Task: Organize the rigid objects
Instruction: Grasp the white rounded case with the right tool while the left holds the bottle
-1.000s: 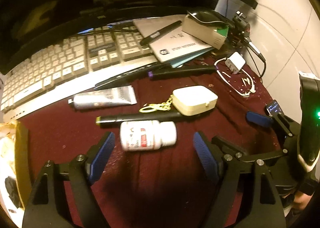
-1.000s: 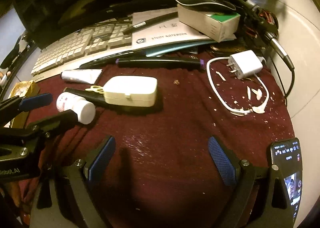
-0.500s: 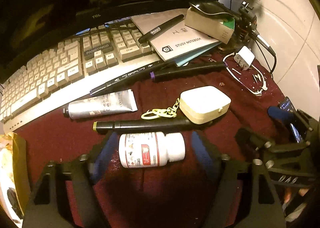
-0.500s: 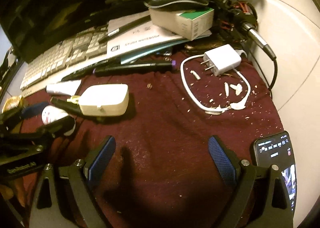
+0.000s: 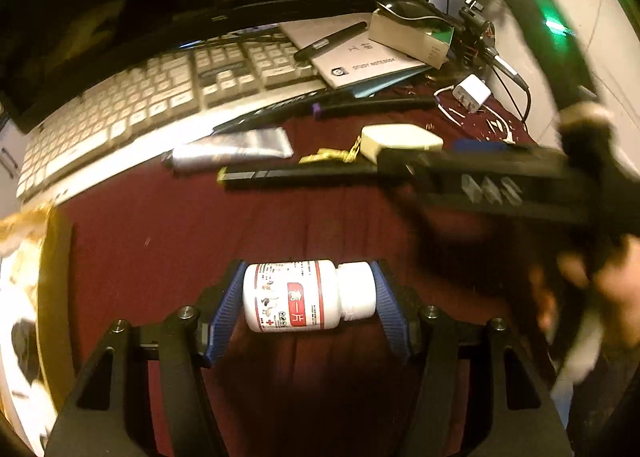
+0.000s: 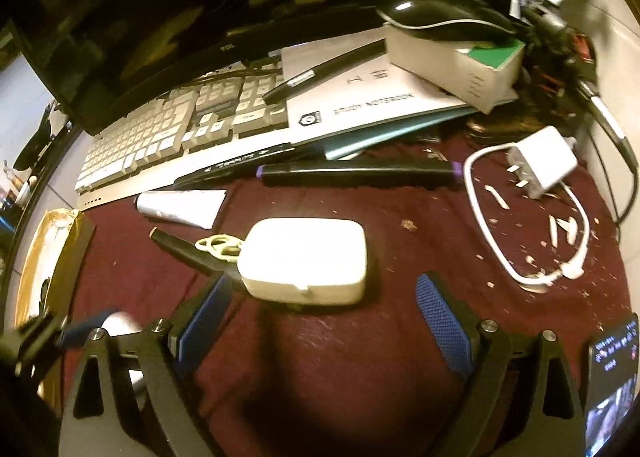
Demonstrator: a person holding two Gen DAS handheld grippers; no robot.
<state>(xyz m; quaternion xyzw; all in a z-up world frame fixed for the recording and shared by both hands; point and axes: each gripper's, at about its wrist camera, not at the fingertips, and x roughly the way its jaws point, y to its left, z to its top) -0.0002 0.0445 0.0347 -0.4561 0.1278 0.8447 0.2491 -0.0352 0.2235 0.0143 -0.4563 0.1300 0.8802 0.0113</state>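
Observation:
My left gripper (image 5: 306,301) is shut on a white pill bottle (image 5: 308,295) with a red label, held sideways above the dark red cloth (image 5: 160,233). My right gripper (image 6: 320,315) is open, its blue pads on either side of the near edge of a white case (image 6: 306,265) with a yellow key chain (image 6: 220,245). It shows blurred in the left wrist view (image 5: 472,165), reaching towards the white case (image 5: 400,139). A black marker (image 5: 296,177) lies beside the case. A silver tube (image 6: 182,207) and a purple-ended marker (image 6: 356,173) lie farther back.
A keyboard (image 6: 160,129), a notebook (image 6: 360,101) with a pen, a box (image 6: 456,61) with a mouse on it stand at the back. A white charger (image 6: 544,165) with cable and crumbs lies right. A phone (image 6: 612,377) is at the right edge, a yellow box (image 5: 36,289) at the left.
My left gripper closed on the pill bottle and drew it back from the other items. My right gripper moved left and forward to the white case.

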